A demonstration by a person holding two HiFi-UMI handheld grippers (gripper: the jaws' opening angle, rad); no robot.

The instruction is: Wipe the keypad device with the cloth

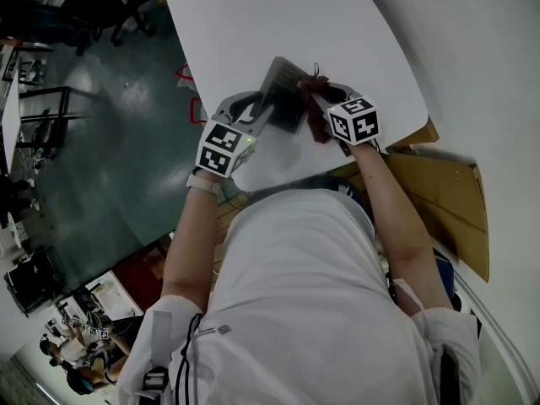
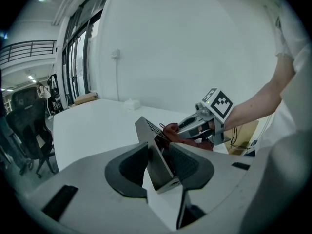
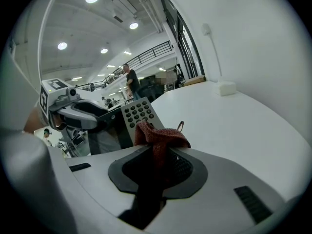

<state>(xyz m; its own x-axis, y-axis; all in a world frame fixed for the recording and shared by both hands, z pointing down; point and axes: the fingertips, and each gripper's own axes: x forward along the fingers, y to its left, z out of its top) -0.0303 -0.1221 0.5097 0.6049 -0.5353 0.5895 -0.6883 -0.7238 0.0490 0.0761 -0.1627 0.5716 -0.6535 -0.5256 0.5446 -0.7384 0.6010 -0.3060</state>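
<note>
Head view takes in the white tabletop, with the person at its near edge and both tools brought together just over that edge. The work appears to be done in the air rather than on the surface, probably so the device can be turned toward the cloth.

The keypad device is the larger of the two task things. It is a flat grey slab with rows of dark buttons, and it is held tilted with its button face toward the right side. The left gripper has its jaws closed on the lower end of the slab. The left gripper view shows the dark pads pressed against both faces. Holding it by the bottom end leaves the buttons uncovered and steadies the device against a push from the other hand.

The cloth is a small, dark red, bunched rag. The right gripper has its jaws clamped on the rag, and a folded wad sticks out past the tips. That wad is the only part that would meet the buttons. In the right gripper view the wad sits right against the lower edge of the button face, touching it or very nearly so. This looks like the wiping itself, with most of the buttons above the wad not yet covered.
</note>
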